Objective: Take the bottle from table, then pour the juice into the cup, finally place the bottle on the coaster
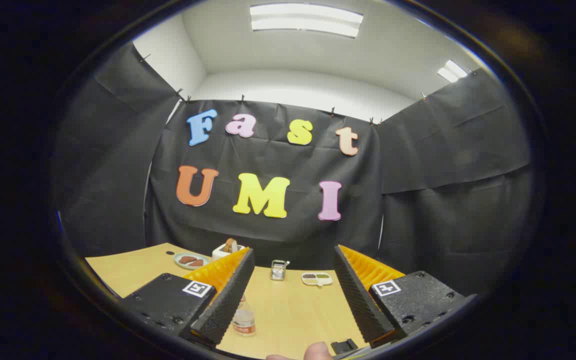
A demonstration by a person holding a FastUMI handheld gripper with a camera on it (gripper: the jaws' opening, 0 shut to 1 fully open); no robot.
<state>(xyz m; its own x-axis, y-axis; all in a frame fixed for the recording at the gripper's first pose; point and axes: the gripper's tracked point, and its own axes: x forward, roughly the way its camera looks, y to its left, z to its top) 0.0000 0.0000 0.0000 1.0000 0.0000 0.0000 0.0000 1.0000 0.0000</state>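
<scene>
Wood table [288,315] carries everything; gripper [293,300] hovers wide open over near side, holding nothing. Plate [191,260] and white box [220,250] at far left edge, metal holder [278,270] and small dish [317,278] at far edge. Bottle [243,320] upright near the near edge, just beside the left finger, not between. Looks clear plastic, light, squashy, probably slick: grip mid-body at label, gently. Fingertip [316,351] at near edge

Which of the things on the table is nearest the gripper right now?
The clear bottle, upright just inside one finger of the open gripper. The small rack, divided dish and plate all sit beyond the fingertips.
</scene>
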